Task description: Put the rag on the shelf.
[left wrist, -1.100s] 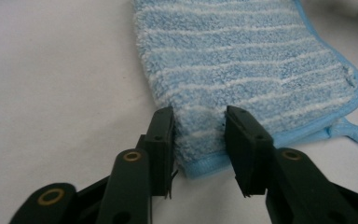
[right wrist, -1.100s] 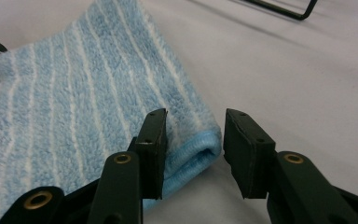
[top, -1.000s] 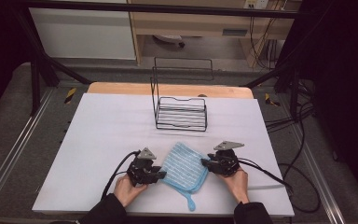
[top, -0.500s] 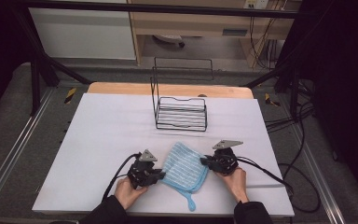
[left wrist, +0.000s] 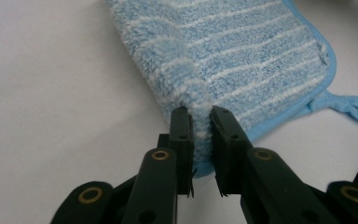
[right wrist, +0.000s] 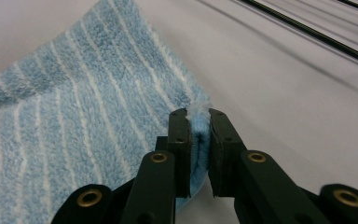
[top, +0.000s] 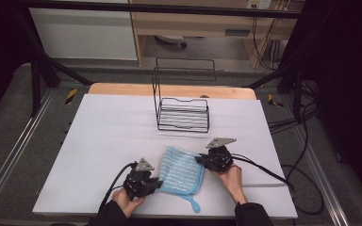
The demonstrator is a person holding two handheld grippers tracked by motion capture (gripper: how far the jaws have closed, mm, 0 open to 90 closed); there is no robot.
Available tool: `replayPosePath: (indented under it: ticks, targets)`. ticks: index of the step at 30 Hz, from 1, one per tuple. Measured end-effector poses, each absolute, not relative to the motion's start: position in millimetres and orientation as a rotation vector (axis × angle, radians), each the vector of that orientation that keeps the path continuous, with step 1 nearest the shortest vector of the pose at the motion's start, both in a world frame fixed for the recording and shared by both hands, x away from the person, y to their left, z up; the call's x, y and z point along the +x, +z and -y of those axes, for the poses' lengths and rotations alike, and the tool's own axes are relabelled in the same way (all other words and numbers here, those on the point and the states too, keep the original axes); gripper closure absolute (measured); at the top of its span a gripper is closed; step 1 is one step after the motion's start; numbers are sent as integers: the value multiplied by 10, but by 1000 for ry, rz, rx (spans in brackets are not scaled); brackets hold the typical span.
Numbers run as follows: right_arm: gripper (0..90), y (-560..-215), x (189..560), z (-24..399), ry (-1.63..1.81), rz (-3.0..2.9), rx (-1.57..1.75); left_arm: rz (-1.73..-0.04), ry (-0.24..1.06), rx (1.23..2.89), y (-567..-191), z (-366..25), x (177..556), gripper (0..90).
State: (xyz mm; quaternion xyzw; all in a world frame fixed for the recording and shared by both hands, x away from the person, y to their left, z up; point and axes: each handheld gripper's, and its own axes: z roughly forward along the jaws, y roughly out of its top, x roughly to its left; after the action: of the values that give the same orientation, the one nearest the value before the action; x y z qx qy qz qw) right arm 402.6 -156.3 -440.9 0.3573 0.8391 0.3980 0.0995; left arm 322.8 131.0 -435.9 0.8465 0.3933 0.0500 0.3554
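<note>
A light-blue towel with white stripes [top: 181,170] lies flat on the white tabletop [top: 108,132] near its front edge, a hanging loop [top: 194,205] trailing toward me. My left gripper [top: 157,182] pinches the towel's left corner; in the left gripper view the jaws [left wrist: 200,112] squeeze a fold of the towel [left wrist: 242,51]. My right gripper [top: 200,160] grips the right corner; in the right gripper view the jaws [right wrist: 198,114] clamp the towel's edge [right wrist: 74,116]. Both pairs of jaws have just been closing onto the cloth.
A black wire rack [top: 184,113] stands upright behind the towel at mid-table; its wires [right wrist: 307,32] cross the top of the right gripper view. A wooden board [top: 122,89] lines the far edge. Cables [top: 264,169] trail right.
Both pairs of jaws closed on the towel's corners. My left gripper drew slightly back toward the table's front edge, bunching that corner. The right hand stayed put.
</note>
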Motion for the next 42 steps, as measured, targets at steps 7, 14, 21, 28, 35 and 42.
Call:
replayPosePath:
  ticks: [7, 14, 21, 28, 35, 42]
  targets:
    - [815, -4419, 4092, 1407, 1181, -2507, 1006, -1055, 143, 2160, -4370, -1373, 3112, 765]
    - [810, -4456, 4134, 1340, 1204, -2519, 974, -1057, 159, 2153, -4383, -1381, 3076, 754]
    - [572, -4421, 4101, 1371, 1210, -2470, 1022, -997, 188, 2175, -4354, -1433, 3104, 673]
    - [296, -4305, 4047, 1573, 1323, -2408, 1123, -986, 246, 2150, -4288, -1584, 3184, 510]
    - [102, -4282, 3966, 1729, 1365, -2377, 1152, -986, 241, 2120, -4255, -1693, 3334, 336]
    - [30, -4313, 3846, 1879, 1348, -2385, 1154, -995, 237, 2092, -4203, -1704, 3473, 200]
